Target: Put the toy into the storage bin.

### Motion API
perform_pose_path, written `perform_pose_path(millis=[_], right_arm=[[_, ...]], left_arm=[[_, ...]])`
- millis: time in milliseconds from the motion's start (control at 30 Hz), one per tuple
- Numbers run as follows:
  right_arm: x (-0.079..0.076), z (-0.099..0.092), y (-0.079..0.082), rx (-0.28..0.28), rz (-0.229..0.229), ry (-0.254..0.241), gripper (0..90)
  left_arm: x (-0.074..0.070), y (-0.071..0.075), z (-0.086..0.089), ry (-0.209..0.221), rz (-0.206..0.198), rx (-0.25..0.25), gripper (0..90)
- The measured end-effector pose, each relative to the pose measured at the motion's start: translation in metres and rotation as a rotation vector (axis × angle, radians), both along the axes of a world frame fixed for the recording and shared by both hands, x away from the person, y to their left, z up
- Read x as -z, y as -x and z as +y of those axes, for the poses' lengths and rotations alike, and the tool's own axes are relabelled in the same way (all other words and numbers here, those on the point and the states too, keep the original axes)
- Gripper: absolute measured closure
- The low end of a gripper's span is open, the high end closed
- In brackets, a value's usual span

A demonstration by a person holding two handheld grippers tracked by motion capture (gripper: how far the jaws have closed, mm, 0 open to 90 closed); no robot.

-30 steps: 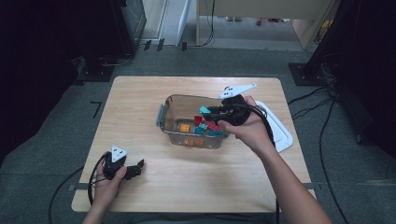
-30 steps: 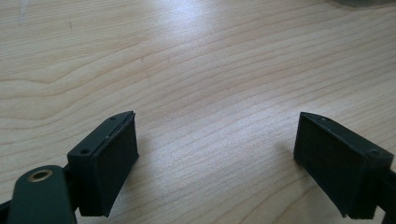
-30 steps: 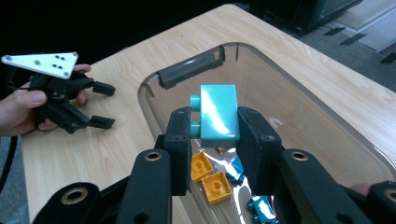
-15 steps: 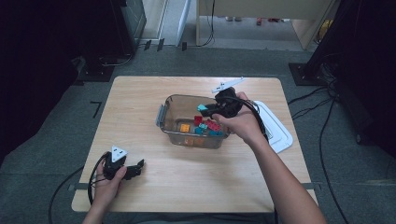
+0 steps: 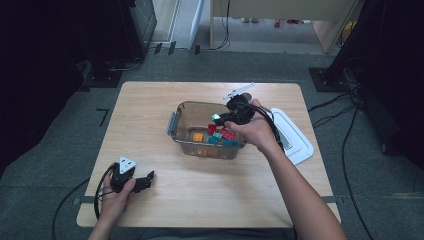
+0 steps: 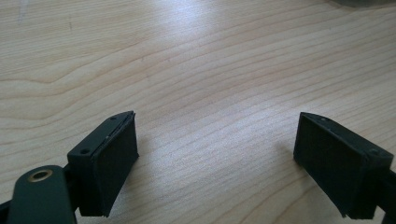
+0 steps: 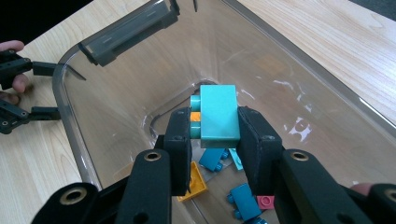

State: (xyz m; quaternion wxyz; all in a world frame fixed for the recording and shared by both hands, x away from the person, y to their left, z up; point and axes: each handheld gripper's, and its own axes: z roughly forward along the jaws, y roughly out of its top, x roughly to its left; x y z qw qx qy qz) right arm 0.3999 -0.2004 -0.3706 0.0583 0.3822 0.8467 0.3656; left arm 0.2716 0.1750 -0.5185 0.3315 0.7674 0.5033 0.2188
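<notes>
Teal brick [image 7: 217,114] clamped between right tool [image 7: 215,140] pads, over bin [image 7: 299,84].

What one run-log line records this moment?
right claw: shut on teal brick | over clear bin | left claw: open, on table

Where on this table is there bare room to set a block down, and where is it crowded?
Bare wood runs along the far edge of the table behind the clear bin, across the left side, and in front between the bin and the left gripper. It is crowded inside the bin, around the right gripper holding a teal block, and by the white lid.
</notes>
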Motion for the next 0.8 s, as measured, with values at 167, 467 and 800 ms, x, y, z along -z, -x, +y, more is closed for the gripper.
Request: perform_pose_path(millis=[167, 467, 800], right_arm=[[-0.002, 0.000, 0.001, 0.000, -0.009, -0.015, 56.9], [-0.014, -0.004, 0.014, -0.007, -0.099, 0.008, 26.6], [-0.023, -0.026, 0.026, 0.028, -0.148, -0.044, 21.5]], left_arm=[[0.000, 0.000, 0.000, 0.001, 0.000, 0.000, 13.5], [0.000, 0.000, 0.000, -0.002, -0.001, 0.001, 13.5], [0.000, 0.000, 0.000, -0.001, -0.001, 0.001, 13.5]])
